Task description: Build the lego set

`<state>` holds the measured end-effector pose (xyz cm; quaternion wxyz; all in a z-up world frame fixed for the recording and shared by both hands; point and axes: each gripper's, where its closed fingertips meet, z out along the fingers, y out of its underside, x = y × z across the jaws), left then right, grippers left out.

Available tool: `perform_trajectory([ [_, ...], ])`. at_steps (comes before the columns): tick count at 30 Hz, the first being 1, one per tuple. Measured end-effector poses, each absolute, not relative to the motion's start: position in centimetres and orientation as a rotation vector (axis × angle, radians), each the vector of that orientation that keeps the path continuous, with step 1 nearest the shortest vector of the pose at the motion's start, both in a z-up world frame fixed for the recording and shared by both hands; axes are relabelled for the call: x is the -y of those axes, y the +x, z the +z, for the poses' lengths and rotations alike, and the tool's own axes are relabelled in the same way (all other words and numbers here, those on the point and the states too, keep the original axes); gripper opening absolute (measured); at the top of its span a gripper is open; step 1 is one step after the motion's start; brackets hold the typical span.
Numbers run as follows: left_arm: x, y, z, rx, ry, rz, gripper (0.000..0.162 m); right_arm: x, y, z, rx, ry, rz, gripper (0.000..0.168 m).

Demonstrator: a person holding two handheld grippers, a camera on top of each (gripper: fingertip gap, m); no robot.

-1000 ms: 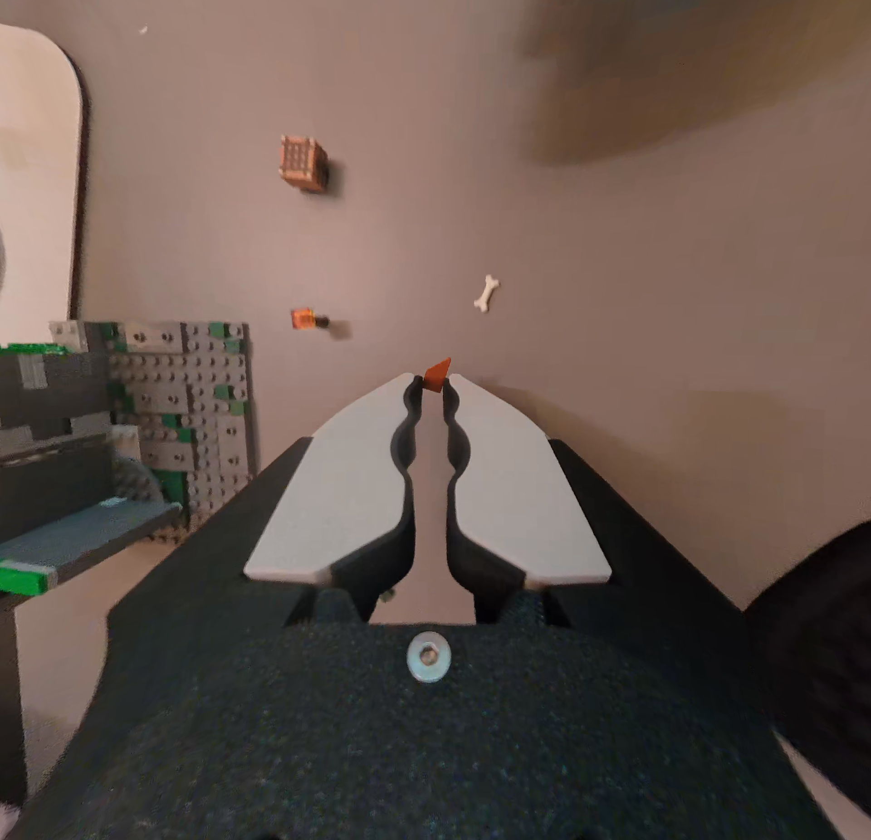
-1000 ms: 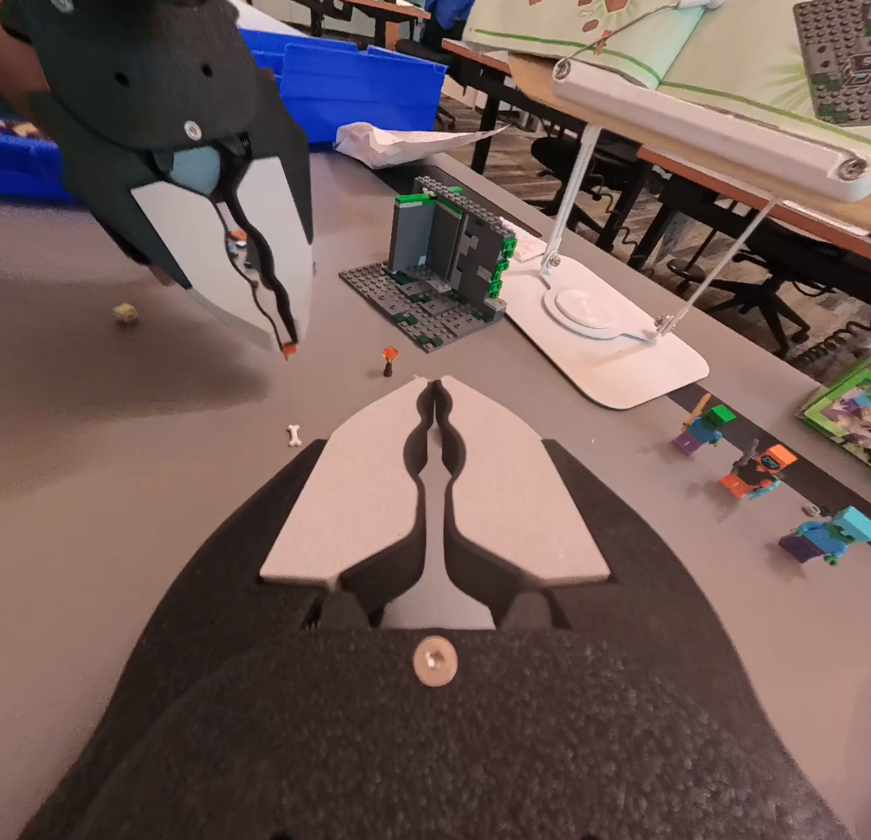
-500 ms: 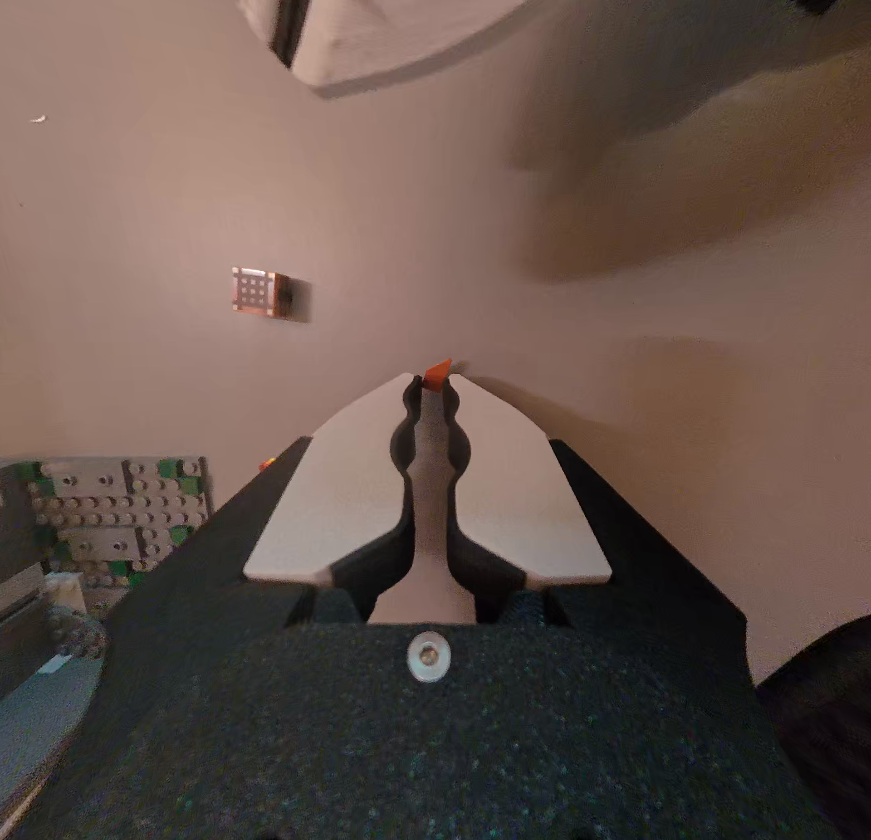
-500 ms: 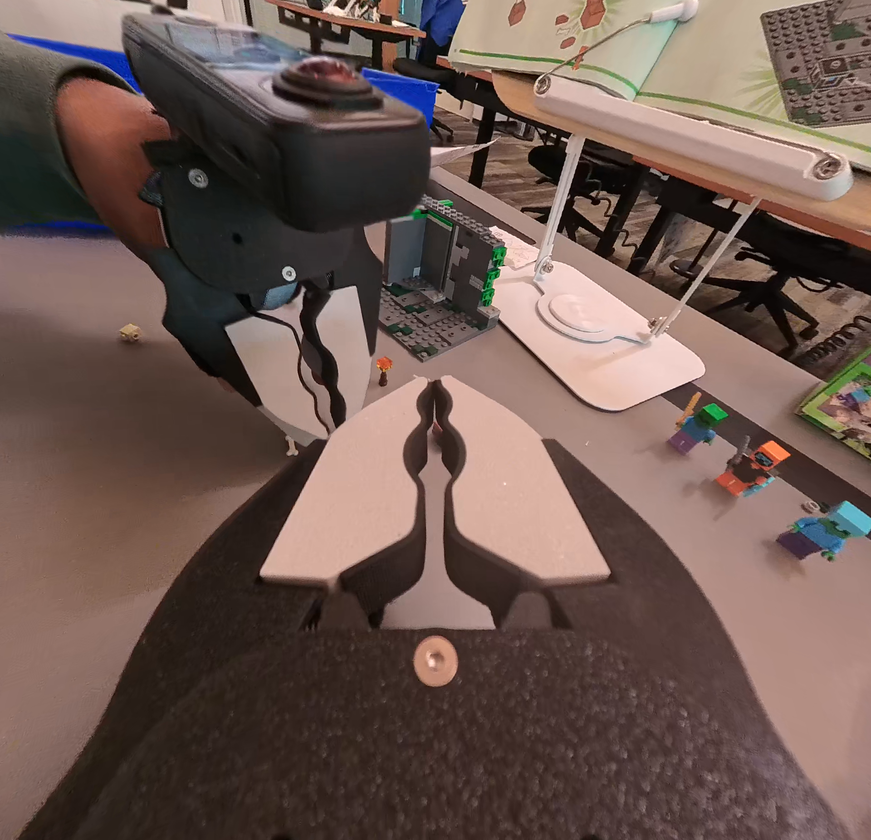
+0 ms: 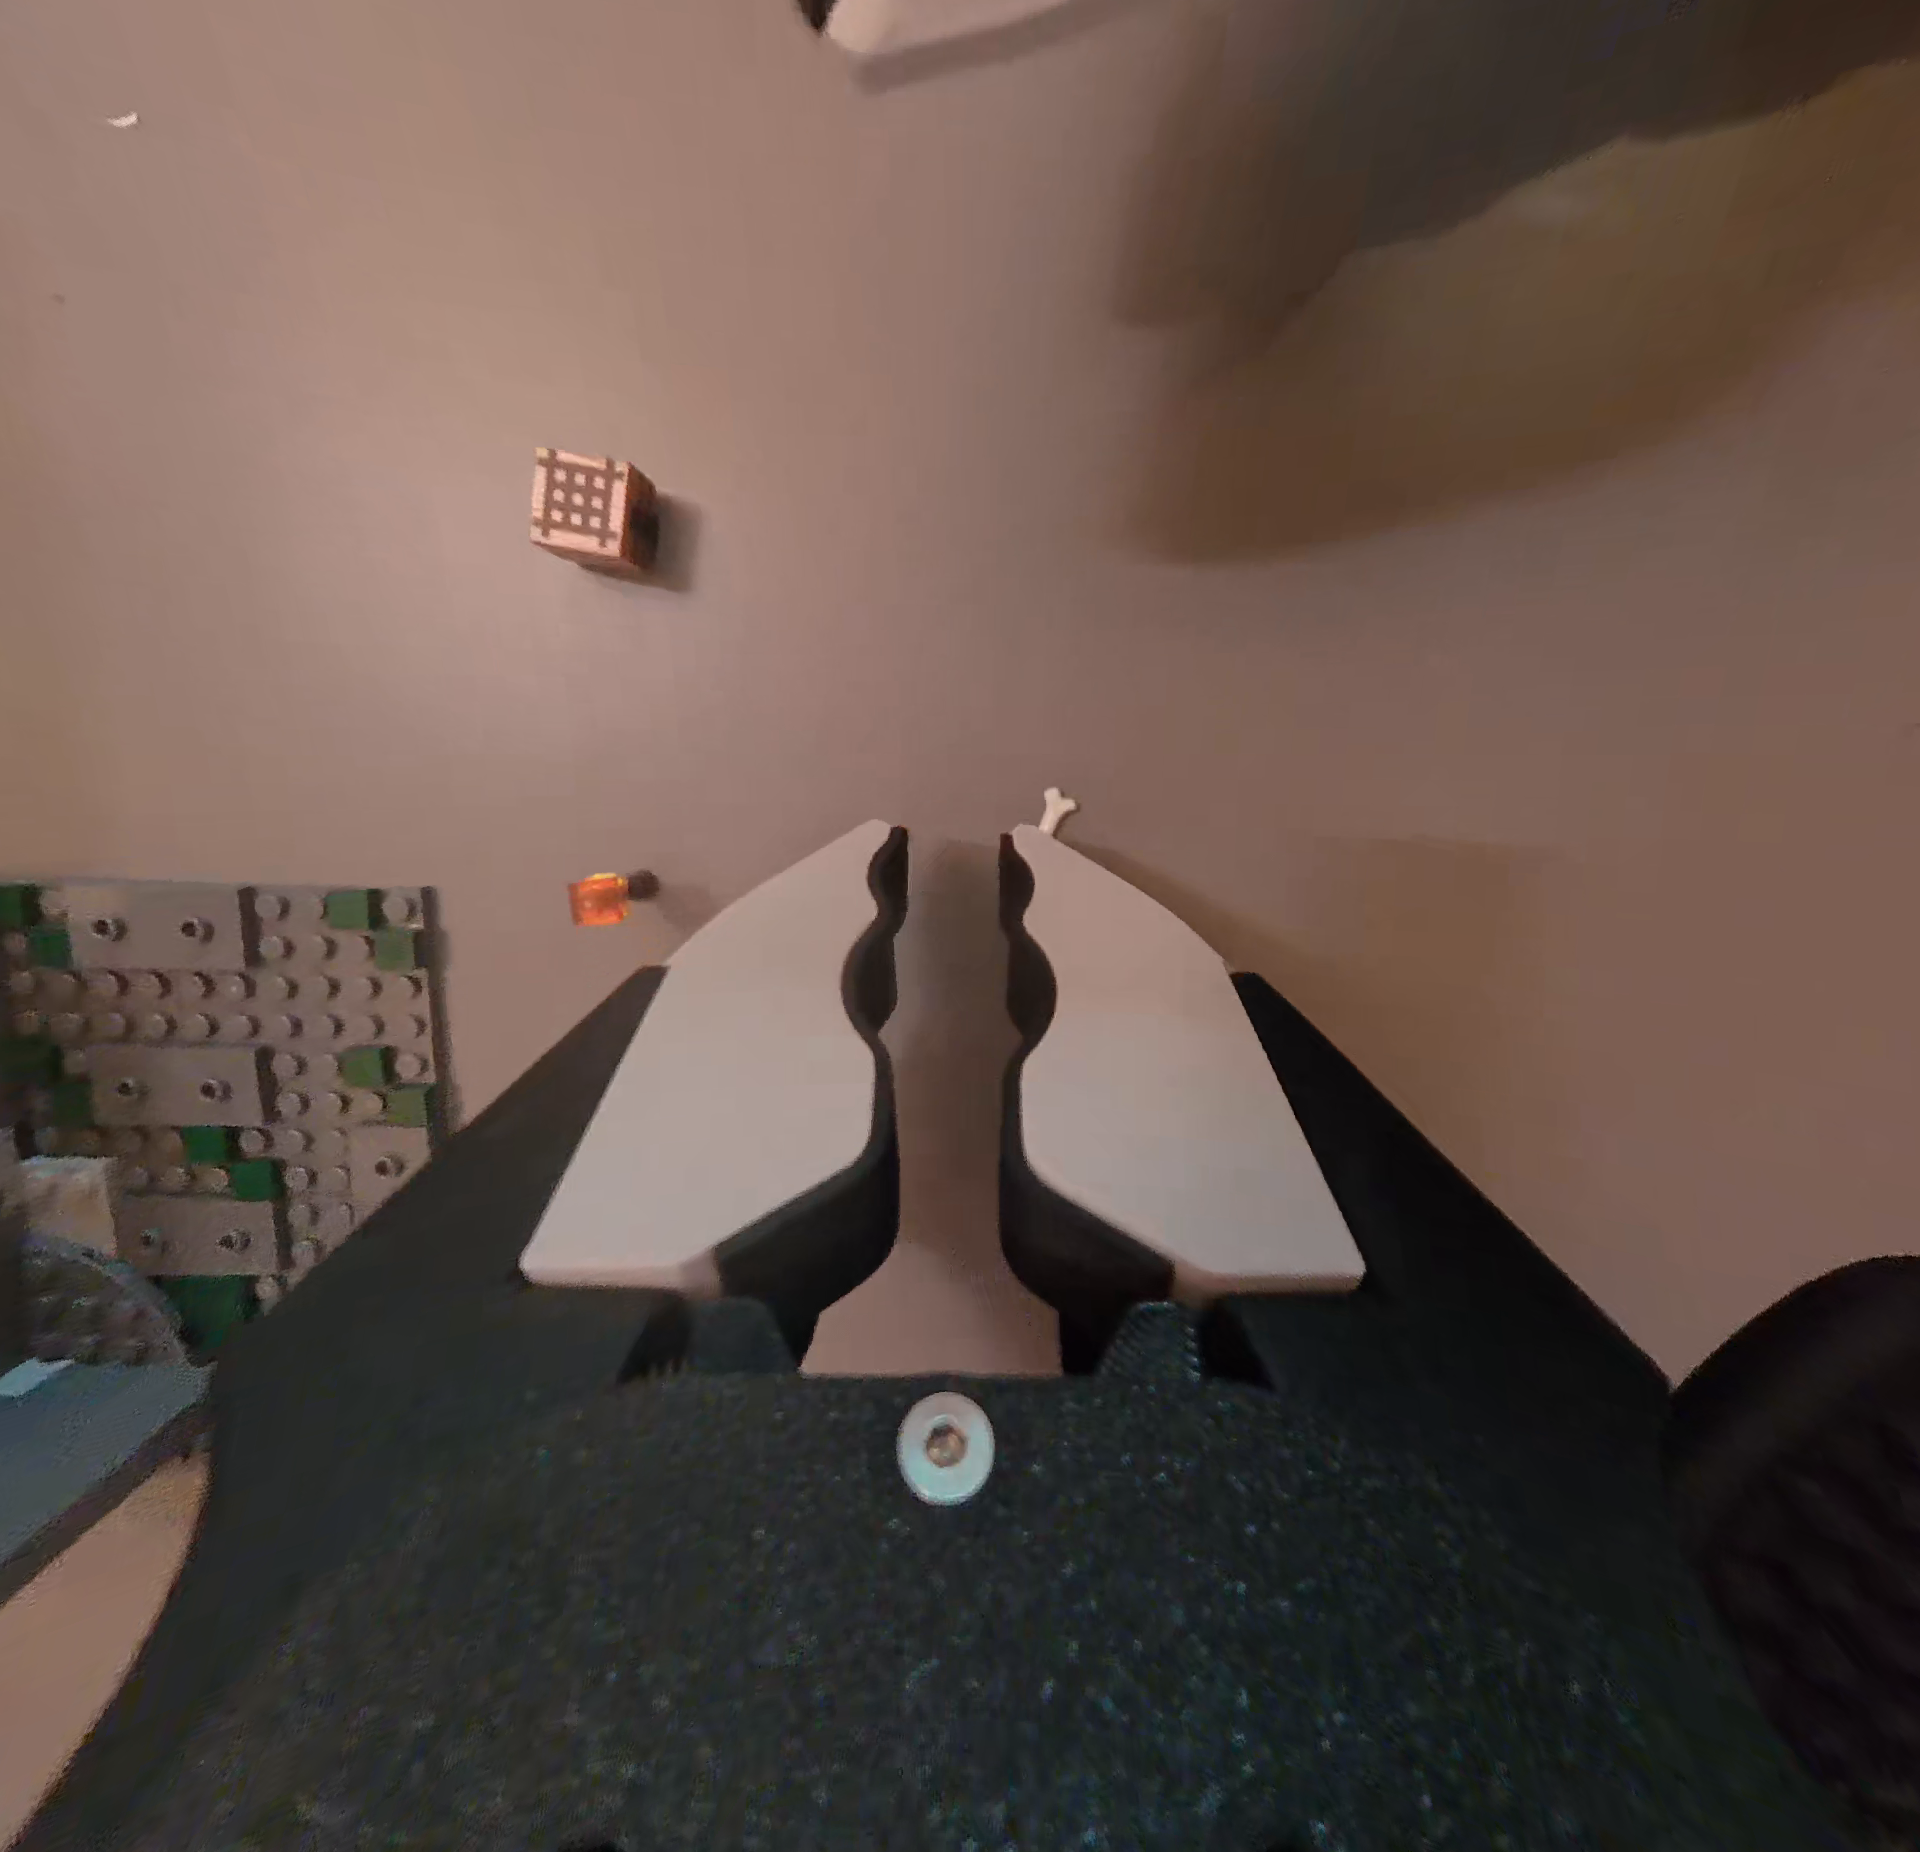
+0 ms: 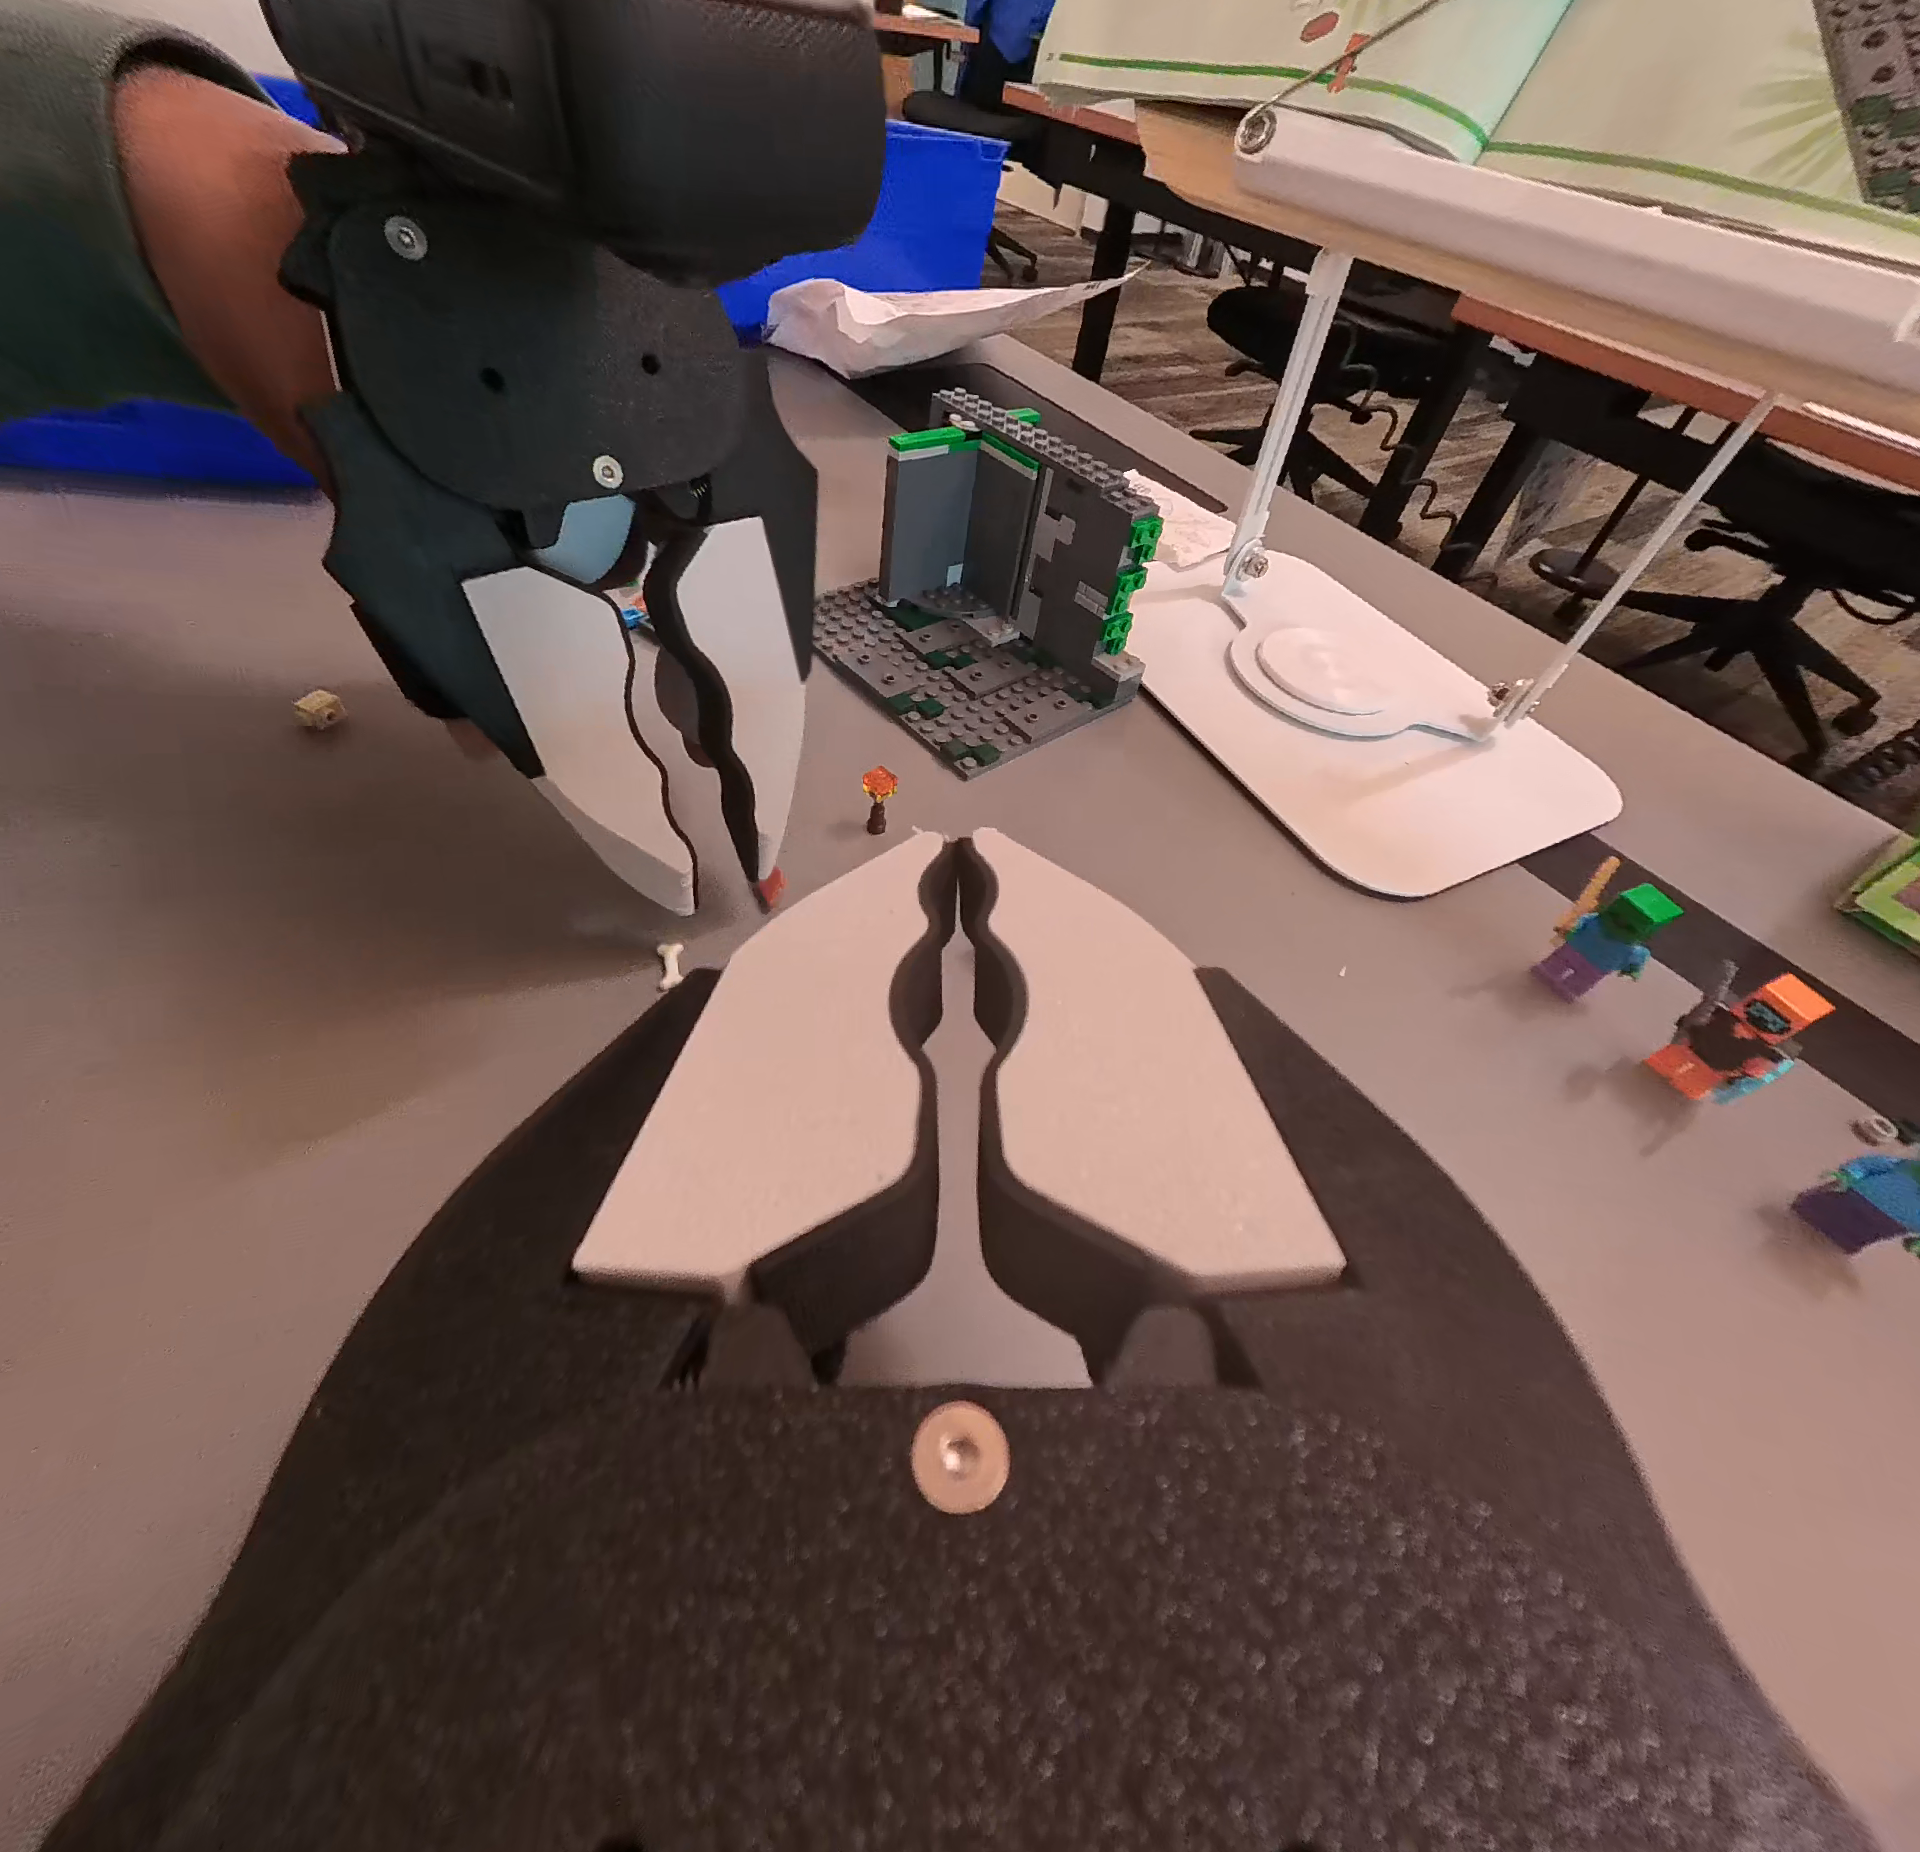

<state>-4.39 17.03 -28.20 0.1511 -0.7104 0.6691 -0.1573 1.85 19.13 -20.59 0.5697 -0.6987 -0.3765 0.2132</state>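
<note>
Left hand-held gripper spread, small red piece at its tip

Left hand-held gripper [image 5: 948,846] fingers apart; its own view hides the red piece [image 6: 769,886], visible only from right view beside one fingertip on desk [image 6: 260,1023]. Right hand-held gripper [image 6: 957,842] pressed together, empty. Lego build [image 6: 997,597] behind.

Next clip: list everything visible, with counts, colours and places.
Table: one, grey, underneath.
Lego build: one, grey-green, table's back.
Torch piece: one, orange on dark stem, before build.
Bone: one, white, by tips of left gripper.
Patterned cube: one, brown, on table.
Small brick: one, tan, far left.
Tiny piece: one, red, at that gripper's fingertip.
Minifigures: three, multicoloured, right side.
Booklet stand: one, white, right of build.
Bins: count unclear, blue, behind table.
Left gripper: black-grey, open, pointing down.
Right gripper: black-grey, shut, empty.
</note>
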Motion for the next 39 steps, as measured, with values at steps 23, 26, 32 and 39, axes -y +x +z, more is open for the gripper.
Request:
perform_trajectory([
  [23, -18.5, -5.3, -29.7, -1.958, -2.021, -0.391, 0.008, -19.1, 1.8, -21.0, 0.891, -1.657, 0.513, 0.0],
  [26, -18.5, -5.6, -28.4, -1.934, -1.996, -0.401, 0.009, -19.1, 1.8, -21.1, 0.889, -1.659, 0.517, 0.0],
  [32, -20.3, -9.7, -24.5, -1.824, -2.011, -0.315, 0.009, -19.1, 1.7, -21.2, 0.89, -1.664, 0.526, 0.0],
  [39, -22.3, -16.2, -23.9, -1.703, -2.128, -0.143, 0.009, -19.0, 1.6, -21.3, 0.899, -1.665, 0.522, 0.0],
])
